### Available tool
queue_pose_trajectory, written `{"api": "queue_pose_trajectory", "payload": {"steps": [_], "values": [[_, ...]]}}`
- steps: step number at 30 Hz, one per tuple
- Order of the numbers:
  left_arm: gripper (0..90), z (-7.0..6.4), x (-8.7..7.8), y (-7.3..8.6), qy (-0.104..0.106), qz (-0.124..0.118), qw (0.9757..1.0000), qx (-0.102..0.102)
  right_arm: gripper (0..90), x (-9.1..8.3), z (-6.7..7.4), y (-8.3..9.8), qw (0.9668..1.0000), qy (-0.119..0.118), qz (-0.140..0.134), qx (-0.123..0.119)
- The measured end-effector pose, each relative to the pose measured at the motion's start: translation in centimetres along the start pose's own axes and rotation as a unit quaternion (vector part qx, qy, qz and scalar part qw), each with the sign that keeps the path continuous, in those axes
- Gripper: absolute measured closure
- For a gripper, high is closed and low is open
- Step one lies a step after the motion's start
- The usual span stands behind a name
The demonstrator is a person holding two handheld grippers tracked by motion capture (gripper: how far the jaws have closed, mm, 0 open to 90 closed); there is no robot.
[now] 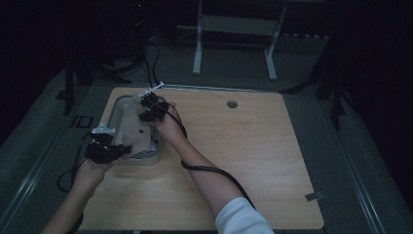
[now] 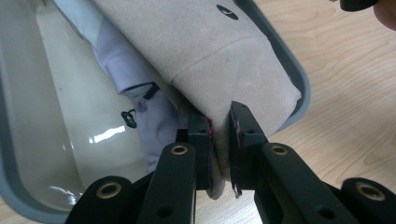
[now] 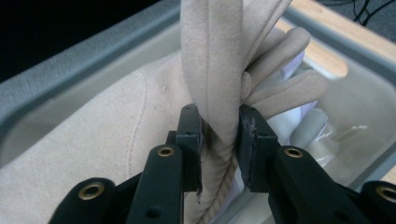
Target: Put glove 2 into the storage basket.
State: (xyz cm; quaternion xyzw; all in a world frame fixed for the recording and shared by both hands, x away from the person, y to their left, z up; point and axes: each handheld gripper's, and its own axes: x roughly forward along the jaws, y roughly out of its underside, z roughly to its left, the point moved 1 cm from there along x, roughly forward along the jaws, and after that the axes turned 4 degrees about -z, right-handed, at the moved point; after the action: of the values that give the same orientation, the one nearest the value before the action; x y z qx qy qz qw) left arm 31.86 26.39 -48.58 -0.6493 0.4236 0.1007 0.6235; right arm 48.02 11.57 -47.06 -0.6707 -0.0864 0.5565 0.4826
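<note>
Dark room, little light; grey floor around a pale wooden table [image 1: 243, 161] with a round hole [image 1: 232, 104] near its far edge. Beyond it we note the white legs of a frame [image 1: 234, 29] and black cables on the floor.

On the left part of the table sits a grey tub [image 1: 113, 109] with a cream inside. A beige cloth [image 1: 136, 129] lies across it, draped from the far end to the near rim. In the left gripper view the cloth [image 2: 219, 51] hangs over the tub's rim [image 2: 299, 79] toward the table, and beneath it we see a white garment [image 2: 140, 98] with a small black loop, lying in the tub.

The left gripper [image 1: 104, 146], at the tub's near left corner, is pinching the near edge of the beige cloth; in its own view the left gripper [image 2: 219, 135] has both jaws pressed on a fold of the fabric, with only the cloth's thickness between them.

The right gripper [image 1: 151, 108], held over the tub's far end, is clamped on the cloth too. In its own view the right gripper [image 3: 219, 130] squeezes a bunched, upright gather of beige fabric [image 3: 210, 56], with several rolled folds spilling to one side. Something white lies below in the tub there; it may be the same garment, but we cannot tell.

A white sleeve [image 1: 241, 217] shows on the right forearm.
</note>
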Motion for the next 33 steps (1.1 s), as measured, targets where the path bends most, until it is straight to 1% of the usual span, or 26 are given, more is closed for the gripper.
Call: {"api": "queue_pose_trajectory", "payload": {"steps": [1,6,9,10,13,15,16,19,21,25,26,27,29,30,31,33], "values": [[81.5,0.1,0.1,0.1,0.001,-0.003,1.0,-0.005,71.9,0.2,-0.1,0.2,1.0,0.0,0.003,-0.001],[80.4,0.3,0.3,0.2,0.005,-0.006,0.9999,-0.016,69.4,0.8,-0.5,0.8,0.9998,-0.004,0.011,0.015],[79.9,0.3,0.3,0.2,0.007,-0.005,0.9998,-0.018,68.0,0.8,-0.7,0.8,0.9997,-0.002,0.016,0.016],[79.9,0.4,0.3,0.1,0.007,-0.004,0.9999,-0.015,67.3,0.7,-0.8,0.8,0.9998,-0.002,0.015,0.015],[79.9,0.2,0.4,0.0,-0.003,-0.009,0.9998,-0.015,68.7,0.6,-1.0,0.7,0.9997,0.008,0.018,0.012],[79.9,0.1,0.6,-0.1,-0.005,-0.006,0.9999,-0.01,68.8,0.7,-1.3,0.8,0.9997,0.003,0.018,0.016],[79.9,0.1,0.6,-0.1,-0.004,-0.004,0.9999,-0.01,68.8,0.8,-1.4,0.9,0.9996,0.003,0.022,0.017],[79.9,0.3,0.7,-0.2,-0.014,-0.008,0.9998,-0.012,69.4,0.9,-1.6,1.1,0.9995,0.005,0.025,0.018],[79.9,0.4,0.9,-0.3,-0.012,-0.004,0.9998,-0.014,69.3,0.9,-1.7,1.2,0.9995,0.004,0.024,0.021],[79.1,0.8,1.2,-0.3,-0.004,0.006,0.9998,-0.016,62.7,1.0,-1.8,1.3,0.9992,0.007,0.031,0.024],[78.9,0.9,1.2,-0.2,-0.007,0.007,0.9998,-0.02,61.1,0.9,-1.9,1.4,0.9991,0.007,0.032,0.026],[78.9,1.0,1.3,-0.2,-0.016,0.007,0.9997,-0.017,60.9,0.8,-1.9,1.4,0.9991,0.007,0.032,0.028],[78.4,0.9,1.6,0.0,-0.023,0.009,0.9997,-0.007,60.6,0.3,-2.1,1.4,0.9992,0.006,0.03,0.028],[78.0,1.0,1.7,0.0,-0.024,0.011,0.9996,-0.007,60.2,0.1,-2.1,1.4,0.9991,0.008,0.03,0.029],[77.6,1.0,1.7,0.0,-0.022,0.013,0.9996,-0.008,59.4,-0.1,-2.1,1.4,0.9992,0.01,0.031,0.024],[76.3,1.1,1.8,-0.1,-0.019,0.017,0.9996,-0.013,56.0,-0.5,-2.1,1.4,0.9992,0.011,0.034,0.021]]}}
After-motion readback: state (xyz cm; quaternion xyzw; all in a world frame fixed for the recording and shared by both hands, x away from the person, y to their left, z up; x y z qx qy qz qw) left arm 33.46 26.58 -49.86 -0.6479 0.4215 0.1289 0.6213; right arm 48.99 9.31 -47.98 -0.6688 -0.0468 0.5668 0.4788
